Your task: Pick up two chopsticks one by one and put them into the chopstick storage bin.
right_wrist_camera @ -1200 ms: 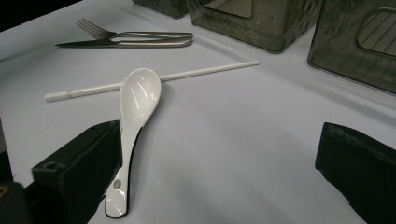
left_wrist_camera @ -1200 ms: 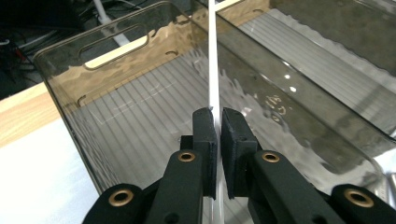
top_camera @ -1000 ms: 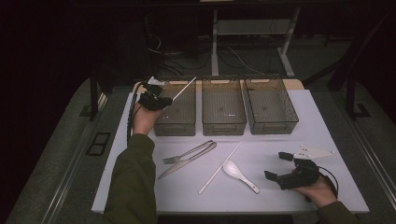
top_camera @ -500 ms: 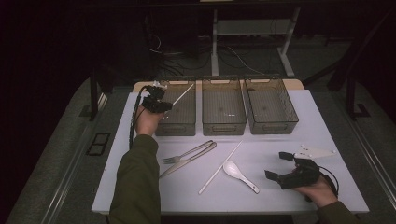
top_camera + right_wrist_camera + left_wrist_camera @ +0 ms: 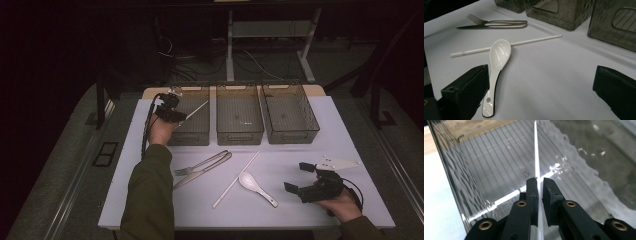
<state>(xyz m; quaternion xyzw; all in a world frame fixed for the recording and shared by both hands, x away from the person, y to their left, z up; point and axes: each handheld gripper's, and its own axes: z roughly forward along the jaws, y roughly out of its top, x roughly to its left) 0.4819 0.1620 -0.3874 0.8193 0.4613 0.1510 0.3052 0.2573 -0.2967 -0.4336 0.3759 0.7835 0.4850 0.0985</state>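
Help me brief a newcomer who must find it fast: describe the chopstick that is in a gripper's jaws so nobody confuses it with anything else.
Three smoky see-through bins stand in a row at the table's far edge; go to the leftmost bin. Over it the left gripper pinches a thin white chopstick that slants above the bin's ribbed floor. Its twin, the other chopstick, lies flat on the table beside the white spoon.

No legible text, label, brand, number or sign anywhere: none on the three bins, the cutlery, the table or the gripper bodies.
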